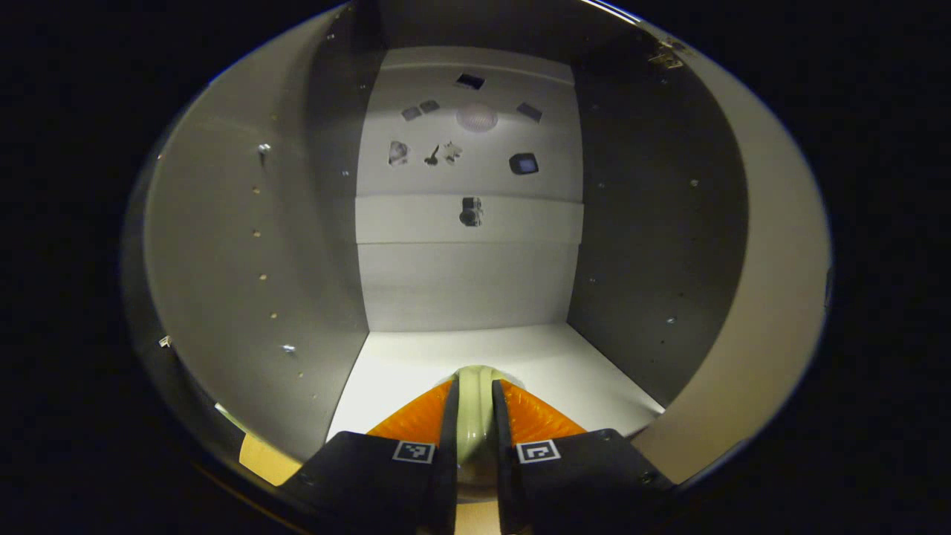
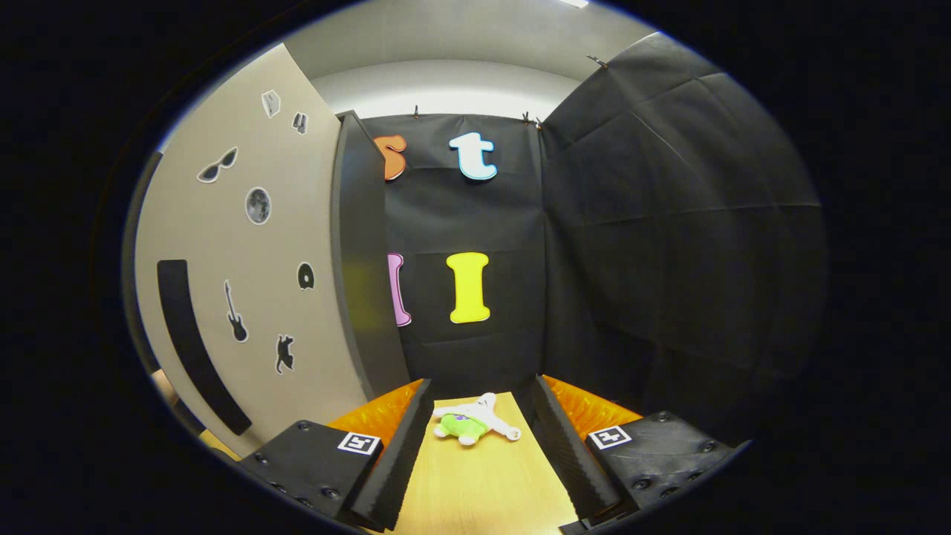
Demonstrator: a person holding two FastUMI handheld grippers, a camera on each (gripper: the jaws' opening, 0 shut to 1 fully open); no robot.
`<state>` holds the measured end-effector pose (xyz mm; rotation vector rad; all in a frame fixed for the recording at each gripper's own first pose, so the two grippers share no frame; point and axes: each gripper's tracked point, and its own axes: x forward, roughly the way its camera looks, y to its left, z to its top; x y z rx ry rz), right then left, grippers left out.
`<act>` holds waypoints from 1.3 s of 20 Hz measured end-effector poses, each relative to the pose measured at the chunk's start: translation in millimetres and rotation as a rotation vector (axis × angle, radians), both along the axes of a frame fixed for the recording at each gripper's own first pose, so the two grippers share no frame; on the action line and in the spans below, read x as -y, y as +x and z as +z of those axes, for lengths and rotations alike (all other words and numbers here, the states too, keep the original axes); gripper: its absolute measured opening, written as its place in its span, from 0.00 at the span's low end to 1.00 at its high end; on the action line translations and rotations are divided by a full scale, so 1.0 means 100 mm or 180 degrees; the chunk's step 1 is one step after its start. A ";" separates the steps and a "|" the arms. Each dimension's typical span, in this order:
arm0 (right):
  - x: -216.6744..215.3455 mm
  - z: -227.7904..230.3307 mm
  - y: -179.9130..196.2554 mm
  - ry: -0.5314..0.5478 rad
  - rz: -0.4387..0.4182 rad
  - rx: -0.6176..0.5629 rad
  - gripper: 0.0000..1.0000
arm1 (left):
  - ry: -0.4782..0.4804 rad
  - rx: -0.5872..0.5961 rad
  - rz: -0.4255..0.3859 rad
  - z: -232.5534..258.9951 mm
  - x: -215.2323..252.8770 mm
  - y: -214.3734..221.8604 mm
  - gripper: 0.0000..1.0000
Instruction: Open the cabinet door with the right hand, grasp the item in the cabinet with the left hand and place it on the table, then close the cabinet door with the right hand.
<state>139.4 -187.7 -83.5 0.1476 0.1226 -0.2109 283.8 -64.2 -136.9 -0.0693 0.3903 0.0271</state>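
While the left gripper view looks straight into the cabinet point(image 1: 468, 282), the left gripper point(image 1: 474, 416) sits at the cabinet's mouth with its fingers drawn close on a pale, rounded item point(image 1: 474, 401) wedged between them. Both pads appear to press its sides (the item's lower part is hidden between the fingers, so its full shape cannot be told). It rises between the fingertips, narrow edge toward the camera, just above the front of the cabinet floor point(image 1: 550, 364). Stickers point(image 1: 446, 152) mark the cabinet's back wall, well beyond the item.

Right gripper view: the right gripper point(image 2: 479, 446) hovers over the table point(image 2: 483, 490), fingers wide apart with nothing between them. A small plush toy point(image 2: 472, 425) lies on the table ahead of the fingertips, to the right of the open cabinet door point(image 2: 245, 282). The door's dark handle strip point(image 2: 197, 345) lies toward this gripper's left finger.

Judgement: the item is gripped but not yet out; the coming move turns on drawing it straight back out of the cabinet mouth, then down to the table. The right gripper is nearer the door for closing.
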 end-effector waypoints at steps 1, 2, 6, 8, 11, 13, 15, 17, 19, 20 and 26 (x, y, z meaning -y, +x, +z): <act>-0.06 0.03 -0.03 -0.0002 0.0027 0.0028 0.87 | -0.0022 -0.0009 -0.0039 0.02 0.03 -0.13 0.25; -0.09 0.08 -0.07 -0.0019 0.0044 0.0066 0.87 | -0.0046 -0.0018 -0.0070 0.05 0.06 -0.26 0.25; -0.34 0.22 -0.23 -0.0096 0.0141 0.0194 0.87 | 0.0007 0.0031 -0.0134 0.17 0.12 -0.77 0.26; -0.48 0.28 -0.33 -0.0130 0.0183 0.0243 0.87 | 0.0030 0.0050 -0.0158 0.19 0.15 -1.06 0.25; -0.68 0.32 -0.48 -0.0115 0.0221 0.0270 0.88 | -0.0015 0.0025 -0.0211 0.14 0.25 -1.46 0.25; -0.82 0.30 -0.62 -0.0063 0.0254 0.0248 0.88 | -0.0059 -0.0044 -0.0244 0.02 0.32 -1.75 0.25; -0.95 0.30 -0.80 -0.0034 0.0275 0.0225 0.88 | -0.0143 -0.0111 -0.0243 -0.11 0.40 -2.03 0.26; -1.09 0.32 -0.99 -0.0036 0.0328 0.0211 0.88 | -0.0192 -0.0118 -0.0242 -0.24 0.49 -2.25 0.26; -1.17 0.36 -1.15 -0.0035 0.0344 0.0231 0.88 | -0.0242 -0.0175 -0.0252 -0.44 0.60 -2.43 0.25; -1.20 0.38 -1.21 -0.0033 0.0347 0.0249 0.88 | -0.0255 -0.0203 -0.0256 -0.56 0.68 -2.51 0.25; -1.39 0.39 -1.19 0.0001 0.0564 0.0351 0.88 | -0.0469 -0.0252 -0.0320 -1.22 1.13 -2.81 0.26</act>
